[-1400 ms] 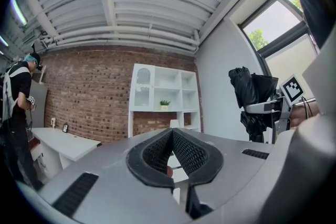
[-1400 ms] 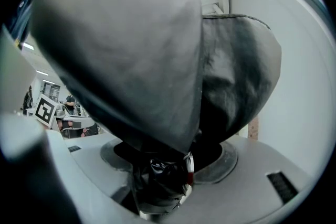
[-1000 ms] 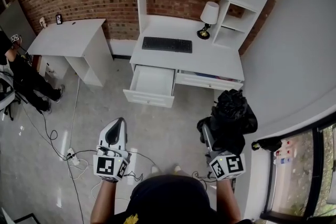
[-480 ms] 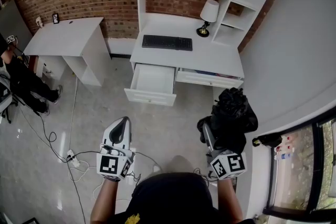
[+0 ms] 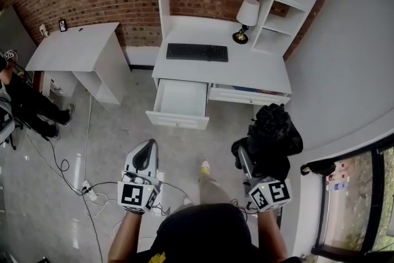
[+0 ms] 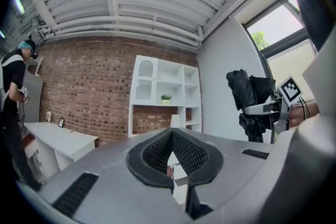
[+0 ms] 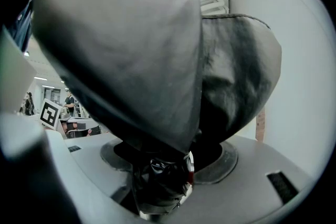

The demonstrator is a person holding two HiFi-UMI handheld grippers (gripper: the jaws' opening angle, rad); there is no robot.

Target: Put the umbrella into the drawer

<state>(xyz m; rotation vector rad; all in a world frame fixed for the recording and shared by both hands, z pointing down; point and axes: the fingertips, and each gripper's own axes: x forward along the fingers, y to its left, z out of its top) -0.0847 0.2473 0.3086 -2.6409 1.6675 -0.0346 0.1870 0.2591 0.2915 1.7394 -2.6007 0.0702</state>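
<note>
The right gripper (image 5: pixel 245 160) has its fingers clamped on the bunched black umbrella (image 5: pixel 271 138) at near right, well short of the open drawer (image 5: pixel 180 97) under the far surface (image 5: pixel 246 68). The left gripper (image 5: pixel 145 148) has its fingers closed on nothing. The umbrella should arrive lengthwise above the drawer.

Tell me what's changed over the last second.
The person has stepped forward: a shoe now shows on the floor between the grippers, and the left gripper has drifted slightly rightward in the head view. Nothing was taken or released. The right gripper still clamps the black umbrella, the left stays shut and empty, the drawer stays open.
</note>
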